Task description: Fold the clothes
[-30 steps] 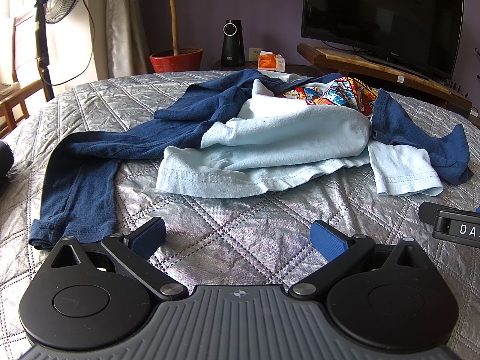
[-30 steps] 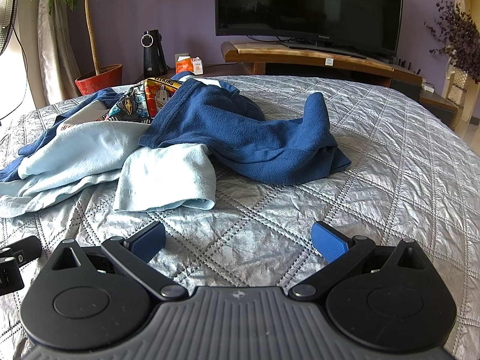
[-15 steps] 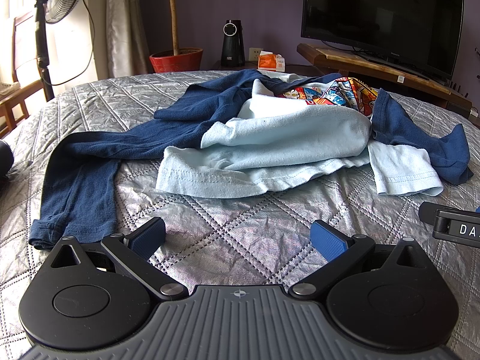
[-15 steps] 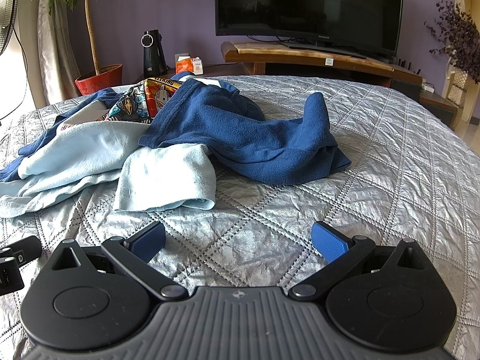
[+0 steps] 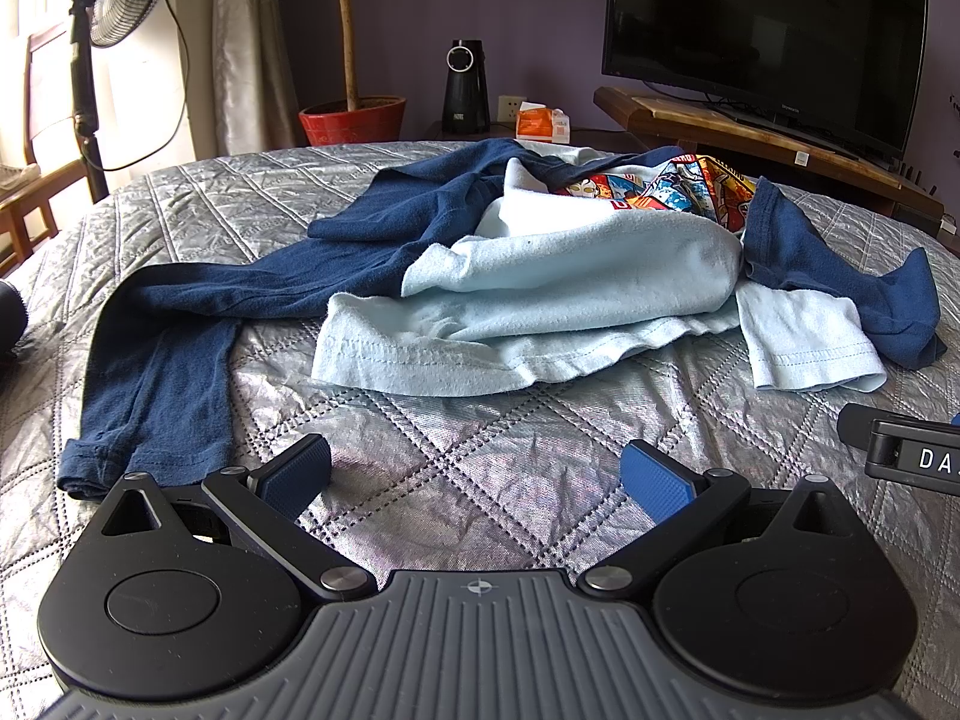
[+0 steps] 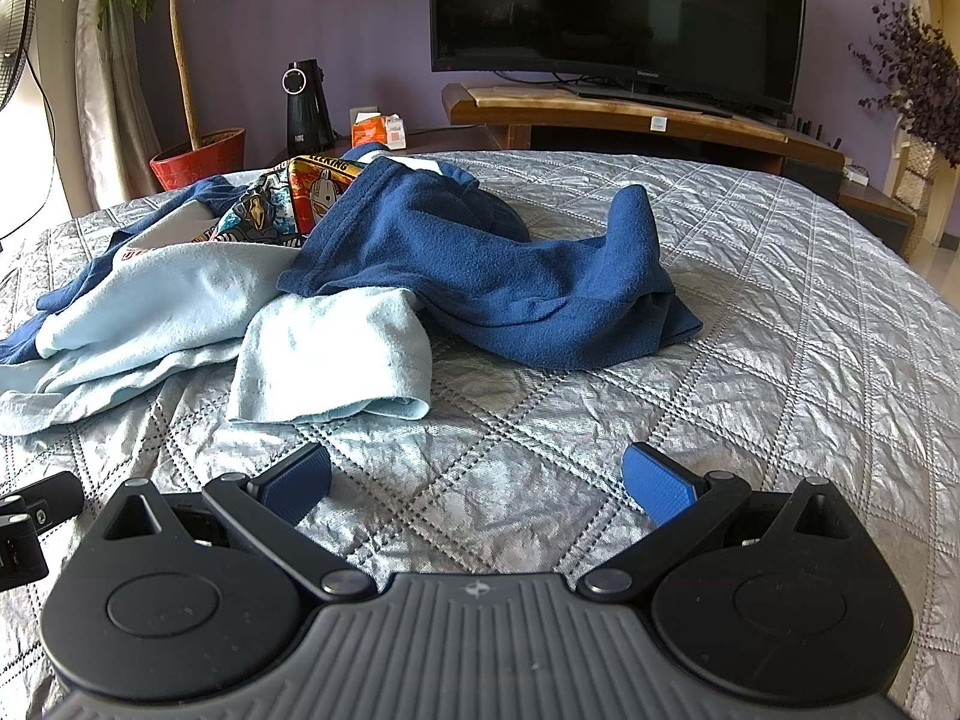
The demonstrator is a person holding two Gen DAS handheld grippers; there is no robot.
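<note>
Clothes beyond left hand-held gripper

Ahead of your left gripper lies bare quilt, then the crumpled shirt. Your right gripper has open quilt to its right

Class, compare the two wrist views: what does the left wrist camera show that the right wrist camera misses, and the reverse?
Only the left wrist view shows the navy sleeve's cuff and a wooden chair. Only the right wrist view shows the dried purple flowers and the bed's bare right side. Both show the light blue T-shirt, the television, the red plant pot, and open fingers over the quilt.
</note>
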